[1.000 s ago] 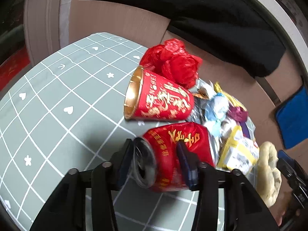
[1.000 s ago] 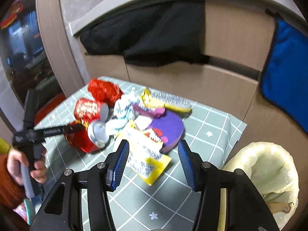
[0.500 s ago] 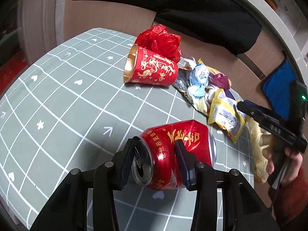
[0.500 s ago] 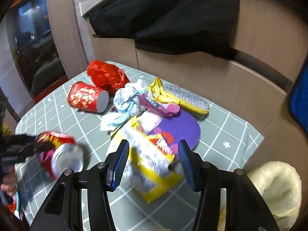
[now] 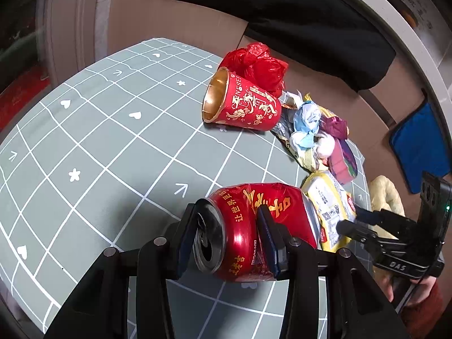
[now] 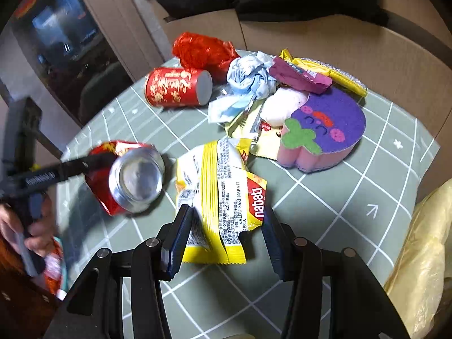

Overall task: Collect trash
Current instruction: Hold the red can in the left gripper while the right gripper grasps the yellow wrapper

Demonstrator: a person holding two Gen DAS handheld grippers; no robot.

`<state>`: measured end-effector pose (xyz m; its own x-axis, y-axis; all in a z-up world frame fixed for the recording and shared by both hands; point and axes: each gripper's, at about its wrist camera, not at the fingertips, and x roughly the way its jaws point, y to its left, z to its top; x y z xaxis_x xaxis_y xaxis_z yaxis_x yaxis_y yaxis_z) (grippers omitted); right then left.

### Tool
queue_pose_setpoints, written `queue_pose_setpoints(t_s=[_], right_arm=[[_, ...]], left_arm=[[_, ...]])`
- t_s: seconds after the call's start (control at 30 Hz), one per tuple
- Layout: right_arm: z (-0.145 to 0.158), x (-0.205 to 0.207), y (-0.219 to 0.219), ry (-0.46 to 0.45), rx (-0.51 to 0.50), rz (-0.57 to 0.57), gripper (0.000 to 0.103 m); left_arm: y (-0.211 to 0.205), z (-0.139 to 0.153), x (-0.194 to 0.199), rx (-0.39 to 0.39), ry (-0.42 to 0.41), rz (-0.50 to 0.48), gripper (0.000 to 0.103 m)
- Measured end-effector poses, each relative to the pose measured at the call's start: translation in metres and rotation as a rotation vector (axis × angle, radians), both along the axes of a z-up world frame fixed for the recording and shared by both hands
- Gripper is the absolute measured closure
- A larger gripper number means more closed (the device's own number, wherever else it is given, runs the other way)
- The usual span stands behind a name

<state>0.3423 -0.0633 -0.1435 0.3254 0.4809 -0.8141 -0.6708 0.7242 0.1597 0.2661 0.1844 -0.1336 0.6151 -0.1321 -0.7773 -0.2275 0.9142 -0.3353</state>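
Fingers of left gripper [image 5: 226, 240] clamp dented can [image 5: 254, 226]; right gripper [image 6: 226, 237], tilted downward, closing around wrapper [image 6: 220, 197].

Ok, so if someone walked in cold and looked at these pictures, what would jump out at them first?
Probably the dented red can, clamped in the left gripper above the green grid tablecloth. Next, the yellow snack wrapper lying between the closing jaws of the right gripper, not yet pinched. Behind it sits a heap of trash, with a purple sponge and a tipped red paper cup.
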Motion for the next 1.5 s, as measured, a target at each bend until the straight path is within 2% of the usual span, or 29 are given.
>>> queue_pose_setpoints(t_s=[0.2,0.33,0.43,0.53,0.67,0.9,1.0,1.1,1.17,1.33,1.5], right_arm=[[0.01,0.004,0.016,-0.119,-0.032,-0.021,0.054],[0.018,0.007,0.02,-0.154,-0.022,-0.041,0.054],[0.018,0.007,0.027,-0.134,0.005,-0.014,0.054],[0.007,0.01,0.04,-0.112,-0.022,0.007,0.054],[-0.009,0.02,0.049,-0.088,-0.039,-0.001,0.053],[-0.012,0.024,0.053,-0.043,-0.052,-0.006,0.053],[-0.013,0.018,0.052,-0.051,-0.059,0.025,0.053],[-0.011,0.016,0.043,-0.025,-0.04,0.027,0.063],[-0.006,0.015,0.034,0.003,0.002,0.01,0.078],[0.021,-0.007,0.022,-0.123,0.011,0.0,0.079],[0.059,-0.028,0.005,-0.225,0.057,-0.02,0.079]], left_arm=[[0.001,0.001,-0.006,0.0,0.004,0.003,0.059],[0.008,0.003,-0.011,0.026,0.006,0.024,0.059],[0.016,0.002,-0.014,0.014,0.001,0.038,0.059],[0.02,0.001,-0.015,-0.013,0.003,0.046,0.059],[0.018,0.001,-0.018,-0.002,-0.002,0.041,0.058],[0.018,0.001,-0.018,-0.009,-0.005,0.046,0.058],[0.018,0.0,-0.019,-0.009,-0.006,0.052,0.056],[0.017,0.0,-0.02,-0.015,-0.008,0.061,0.057],[0.013,0.002,-0.02,0.003,-0.008,0.061,0.059],[0.004,0.017,-0.024,0.052,-0.059,0.059,0.059],[-0.009,0.047,-0.025,0.079,-0.141,0.048,0.059]])
